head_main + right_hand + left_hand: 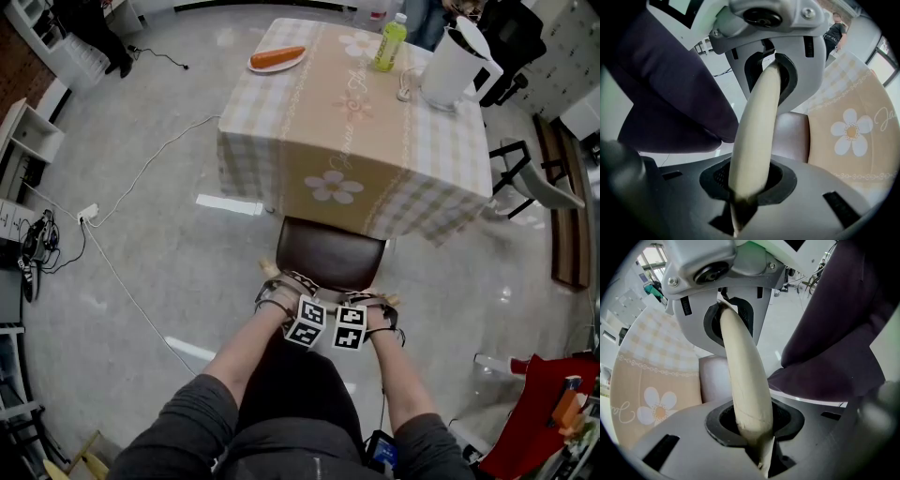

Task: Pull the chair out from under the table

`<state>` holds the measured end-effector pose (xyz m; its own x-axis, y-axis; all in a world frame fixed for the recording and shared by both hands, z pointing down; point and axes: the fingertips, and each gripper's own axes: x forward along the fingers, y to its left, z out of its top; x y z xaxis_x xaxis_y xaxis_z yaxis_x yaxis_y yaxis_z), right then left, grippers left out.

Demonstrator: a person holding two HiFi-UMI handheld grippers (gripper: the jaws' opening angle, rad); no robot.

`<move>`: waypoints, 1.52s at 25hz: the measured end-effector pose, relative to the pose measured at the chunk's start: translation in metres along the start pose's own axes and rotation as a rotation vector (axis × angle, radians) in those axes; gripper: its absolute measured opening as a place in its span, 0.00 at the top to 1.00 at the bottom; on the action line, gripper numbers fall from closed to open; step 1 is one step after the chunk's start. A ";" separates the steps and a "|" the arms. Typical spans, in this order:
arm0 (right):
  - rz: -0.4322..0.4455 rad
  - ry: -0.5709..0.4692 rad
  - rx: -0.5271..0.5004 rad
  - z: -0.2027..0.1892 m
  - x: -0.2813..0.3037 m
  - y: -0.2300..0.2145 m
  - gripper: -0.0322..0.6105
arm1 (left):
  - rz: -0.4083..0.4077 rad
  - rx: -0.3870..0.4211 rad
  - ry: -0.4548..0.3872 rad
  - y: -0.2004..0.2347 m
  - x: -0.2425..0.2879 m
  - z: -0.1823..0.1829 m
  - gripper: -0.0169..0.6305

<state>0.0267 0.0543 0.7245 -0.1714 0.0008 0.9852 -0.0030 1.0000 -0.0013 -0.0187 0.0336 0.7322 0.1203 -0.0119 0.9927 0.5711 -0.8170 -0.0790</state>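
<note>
Left gripper view: left gripper (743, 373) closed to a narrow gap on back rail (747, 401) of chair (330, 258), one pad pressed on each face of rail. Rail: pale cream wood, smooth, rounded, gently bowed.

Right gripper view: right gripper (757, 131) clamped on same rail in same way, equally narrow. Beyond rail in both views: padded brown seat (715, 380), then flowered cloth (853, 136).

Head view: grippers side by side at middle of rail, pointing down, marker cubes (305, 323) almost touching, forearms (246, 347) behind. Pale rail ends visible on either side of hands.

Seat from above: dark brown, glossy, squarish with rounded corners. Far edge tucked just under hanging edge of cloth; rest of seat and whole back out over grey floor (150, 272) on near side of table (319, 103).

Cloth: beige and cream check, tan central band, white daisy print, draped low over sides.

On table top: carrot (277, 56) on plate (258, 66) at far left, green bottle (390, 44) and white jug (450, 67) at far right. White cable (141, 178) on floor to left.
</note>
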 end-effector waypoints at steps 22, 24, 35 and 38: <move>0.012 -0.003 0.001 0.017 0.003 0.059 0.82 | 0.004 0.000 0.013 -0.057 -0.002 0.019 0.82; 0.016 -0.002 0.001 0.019 0.004 0.066 0.82 | 0.003 -0.001 0.014 -0.064 -0.002 0.021 0.82; 0.025 0.001 -0.004 0.024 0.005 0.103 0.82 | 0.003 -0.007 0.016 -0.097 -0.003 0.037 0.82; 0.022 0.002 -0.009 0.025 0.005 0.111 0.82 | 0.006 -0.011 0.017 -0.105 -0.004 0.041 0.82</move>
<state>0.0011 0.1650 0.7247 -0.1698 0.0225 0.9852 0.0094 0.9997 -0.0212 -0.0452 0.1429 0.7332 0.1104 -0.0267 0.9935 0.5617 -0.8230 -0.0845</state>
